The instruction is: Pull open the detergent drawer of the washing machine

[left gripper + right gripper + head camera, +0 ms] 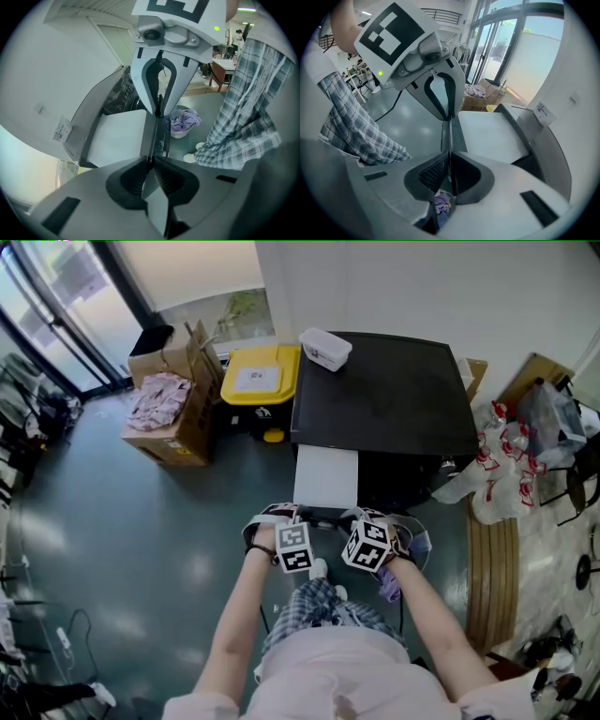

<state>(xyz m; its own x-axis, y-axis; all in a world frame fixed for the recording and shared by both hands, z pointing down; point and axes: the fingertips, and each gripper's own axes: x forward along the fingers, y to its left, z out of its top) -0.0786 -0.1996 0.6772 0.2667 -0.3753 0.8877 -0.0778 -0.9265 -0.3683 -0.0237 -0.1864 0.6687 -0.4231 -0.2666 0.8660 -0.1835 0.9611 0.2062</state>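
The washing machine (394, 395) has a black top, and its white detergent drawer (325, 476) stands pulled out toward me. Both grippers hold the drawer's thin dark front panel (323, 514). My left gripper (286, 517) is shut on the panel's left part; in the left gripper view the jaws (151, 161) pinch its edge beside the white drawer (117, 138). My right gripper (361, 517) is shut on the right part, and its pads (450, 164) clamp the same panel next to the drawer (490, 133). Each gripper view shows the other gripper facing it across the panel.
A white container (325, 349) sits on the machine's top. Left of the machine stand a yellow-lidded bin (261, 374) and cardboard boxes (173, 418). Plastic bags (497, 465) lie to the right. A basket with purple laundry (180, 123) stands on the floor by my plaid-trousered legs (323, 610).
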